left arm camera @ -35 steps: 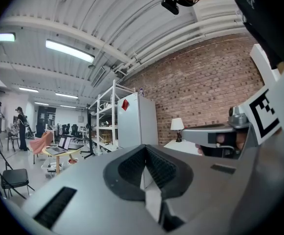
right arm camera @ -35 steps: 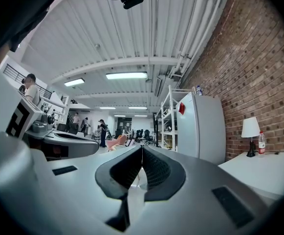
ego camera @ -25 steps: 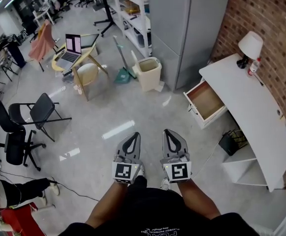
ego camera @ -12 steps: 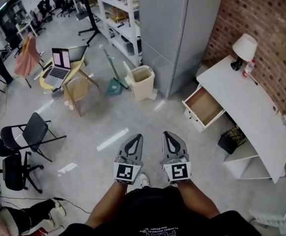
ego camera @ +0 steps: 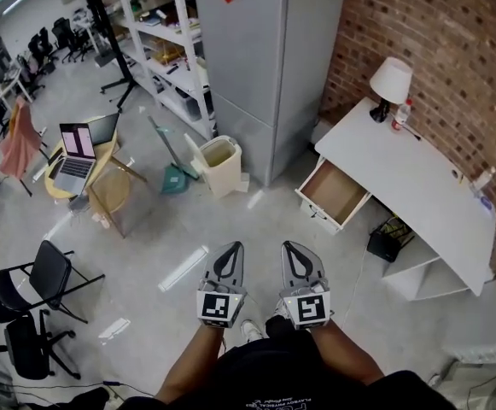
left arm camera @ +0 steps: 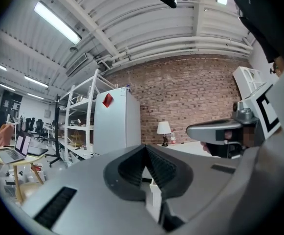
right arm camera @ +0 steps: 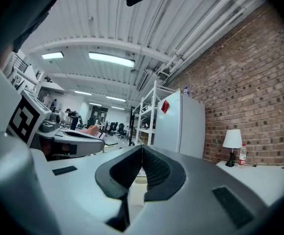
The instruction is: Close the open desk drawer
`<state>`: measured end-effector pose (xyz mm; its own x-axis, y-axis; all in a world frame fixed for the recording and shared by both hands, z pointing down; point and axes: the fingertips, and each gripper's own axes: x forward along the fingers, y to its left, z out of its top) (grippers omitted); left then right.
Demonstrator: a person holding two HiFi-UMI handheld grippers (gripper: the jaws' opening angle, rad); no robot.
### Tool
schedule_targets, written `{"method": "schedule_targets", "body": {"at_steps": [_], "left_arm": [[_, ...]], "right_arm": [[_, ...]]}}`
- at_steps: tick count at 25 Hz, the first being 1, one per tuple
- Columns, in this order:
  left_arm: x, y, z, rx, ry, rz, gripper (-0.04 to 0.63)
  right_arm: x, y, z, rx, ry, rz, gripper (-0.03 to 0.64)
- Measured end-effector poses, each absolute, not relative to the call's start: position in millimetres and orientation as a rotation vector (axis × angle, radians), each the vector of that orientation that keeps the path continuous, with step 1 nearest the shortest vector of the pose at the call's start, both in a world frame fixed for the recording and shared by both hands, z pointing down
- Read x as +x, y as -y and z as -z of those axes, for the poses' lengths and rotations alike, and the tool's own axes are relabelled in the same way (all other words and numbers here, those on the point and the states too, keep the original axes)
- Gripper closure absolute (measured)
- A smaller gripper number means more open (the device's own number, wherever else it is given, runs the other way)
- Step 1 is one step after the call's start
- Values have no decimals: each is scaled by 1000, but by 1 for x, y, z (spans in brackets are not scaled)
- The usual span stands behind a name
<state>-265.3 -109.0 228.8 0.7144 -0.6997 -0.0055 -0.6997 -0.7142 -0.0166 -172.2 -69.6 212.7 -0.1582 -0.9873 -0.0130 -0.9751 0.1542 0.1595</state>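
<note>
We hold the left gripper (ego camera: pixel 231 248) and the right gripper (ego camera: pixel 293 246) side by side, close in front of our body and pointing level across the floor. Each gripper view shows the ribbed pads pressed together at the tips with nothing between them, so both are clenched and empty. We judge this is a carrying posture for the approach. Closed jaws also give a blunt nose for pushing a drawer front, which needs no grip.

The drawer (ego camera: pixel 335 193) is ahead and to our right, well apart from both grippers. It is pulled far out of the near end of the white bench (ego camera: pixel 418 195), which stands along the brick wall. Its wooden bottom looks bare, and its white front faces the open floor on our side. That is the face we would have to reach, so closing has not yet begun.

By count there are two grippers, one bench and one open drawer; we see no other drawer standing out. One lamp (ego camera: pixel 390 82) stands at the far end of the bench, with one bottle (ego camera: pixel 402 114) just beside it. One tall grey cabinet (ego camera: pixel 256 58) stands near that end, and one pale waste bin (ego camera: pixel 218 162) sits on the floor beside it.
</note>
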Motion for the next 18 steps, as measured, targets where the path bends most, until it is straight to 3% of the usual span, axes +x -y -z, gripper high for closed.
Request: {"method": "schedule_targets", "body": {"at_steps": [18], "left_arm": [[-103, 201, -257, -3045, -857, 99, 589]], "right_arm": [[-4, 151, -234, 2234, 2116, 94, 589]]}}
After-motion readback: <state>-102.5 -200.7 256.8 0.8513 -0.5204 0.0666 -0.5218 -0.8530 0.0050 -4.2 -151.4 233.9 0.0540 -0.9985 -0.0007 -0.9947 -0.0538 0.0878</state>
